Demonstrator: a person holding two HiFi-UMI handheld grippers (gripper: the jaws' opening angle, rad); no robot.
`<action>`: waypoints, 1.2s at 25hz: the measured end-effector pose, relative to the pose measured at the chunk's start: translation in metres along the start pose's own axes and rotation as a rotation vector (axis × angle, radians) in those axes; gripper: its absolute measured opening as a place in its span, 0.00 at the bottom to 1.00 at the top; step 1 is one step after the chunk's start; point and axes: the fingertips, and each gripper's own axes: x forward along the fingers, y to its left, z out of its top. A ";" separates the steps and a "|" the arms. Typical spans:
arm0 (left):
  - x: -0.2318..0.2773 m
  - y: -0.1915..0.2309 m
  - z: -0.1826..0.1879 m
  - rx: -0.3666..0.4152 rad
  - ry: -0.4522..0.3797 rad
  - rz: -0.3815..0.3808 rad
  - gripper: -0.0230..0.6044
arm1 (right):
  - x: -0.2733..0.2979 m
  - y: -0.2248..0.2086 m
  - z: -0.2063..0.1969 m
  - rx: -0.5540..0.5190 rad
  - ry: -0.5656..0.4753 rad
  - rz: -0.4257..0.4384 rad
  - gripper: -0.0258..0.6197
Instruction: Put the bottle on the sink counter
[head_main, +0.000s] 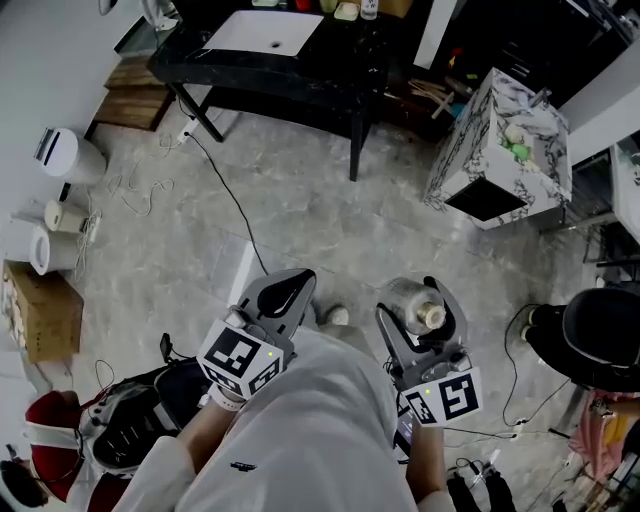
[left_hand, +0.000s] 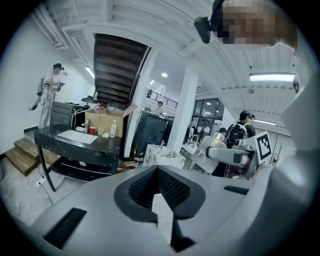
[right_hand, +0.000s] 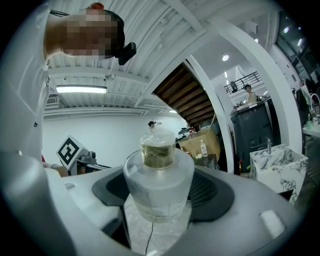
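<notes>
A clear plastic bottle with a pale cap is held upright in my right gripper, whose jaws are shut on its body. In the right gripper view the bottle fills the middle, with my right gripper closed round its lower part. My left gripper is shut and holds nothing; its jaws meet in the left gripper view at the left gripper. The black sink counter with a white basin stands far ahead at the top. It also shows as the counter at the left.
A marble-patterned cabinet stands at right. White rolls and a cardboard box lie at left, and a black cable runs over the grey floor. A person stands beyond the counter; another person is at right.
</notes>
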 end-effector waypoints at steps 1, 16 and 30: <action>0.001 -0.004 -0.001 0.000 -0.001 0.006 0.05 | -0.004 -0.002 -0.001 -0.005 0.004 -0.006 0.57; 0.034 0.022 0.014 0.022 -0.011 0.071 0.05 | 0.037 -0.037 -0.002 -0.058 0.031 -0.126 0.57; 0.123 0.121 0.085 0.046 -0.021 0.083 0.05 | 0.169 -0.092 0.019 -0.075 0.055 -0.166 0.57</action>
